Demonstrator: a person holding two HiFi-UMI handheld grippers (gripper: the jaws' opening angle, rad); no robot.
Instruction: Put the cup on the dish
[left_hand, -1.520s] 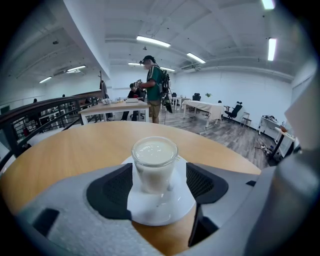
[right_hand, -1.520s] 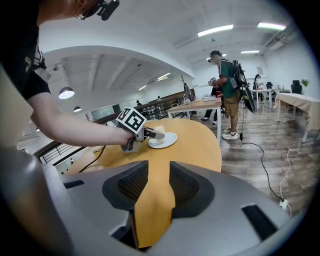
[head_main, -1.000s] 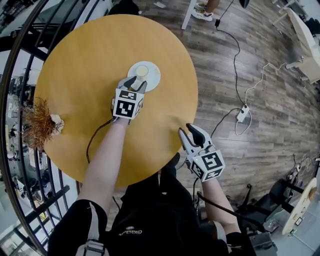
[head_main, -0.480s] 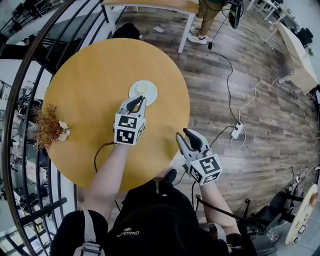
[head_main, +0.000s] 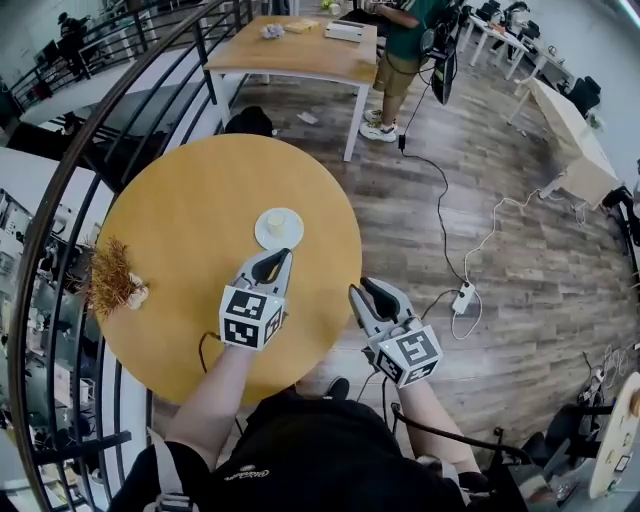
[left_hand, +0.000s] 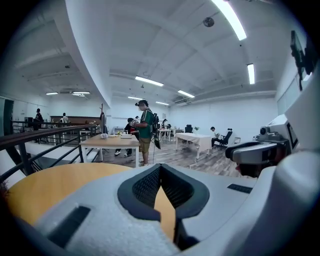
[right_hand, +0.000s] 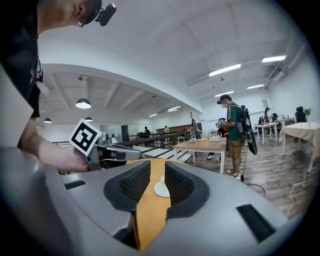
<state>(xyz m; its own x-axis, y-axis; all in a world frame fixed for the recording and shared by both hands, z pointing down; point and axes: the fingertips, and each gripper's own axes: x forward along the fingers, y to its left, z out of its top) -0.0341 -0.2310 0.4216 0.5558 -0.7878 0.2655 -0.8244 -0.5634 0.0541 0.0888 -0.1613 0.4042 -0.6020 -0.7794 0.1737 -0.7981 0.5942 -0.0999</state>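
Note:
A pale cup (head_main: 277, 219) stands on a white dish (head_main: 292, 236) near the middle of the round yellow table (head_main: 180, 210). My left gripper (head_main: 278, 260) hovers above the table, short of the dish and apart from it. Its jaws have just been closing and are shut with nothing between them (left_hand: 160, 169). My right gripper (head_main: 360, 293) is off the table's right edge, raised, its pads a narrow gap apart and empty. In the right gripper view the cup (right_hand: 162, 180) and dish (right_hand: 161, 190) show through that gap, with the left gripper's marker cube (right_hand: 85, 136) to the left.
A dried plant bundle (head_main: 112, 280) lies at the table's left edge. A black railing (head_main: 60, 190) curves round the left side. A person (head_main: 395, 60) stands by a long wooden table (head_main: 290, 50) at the back. A power strip and cable (head_main: 462, 298) lie on the floor.
Both grippers have risen and drawn back toward me, the left one away from the dish. The left jaws have shut empty. The cup stays on the dish.

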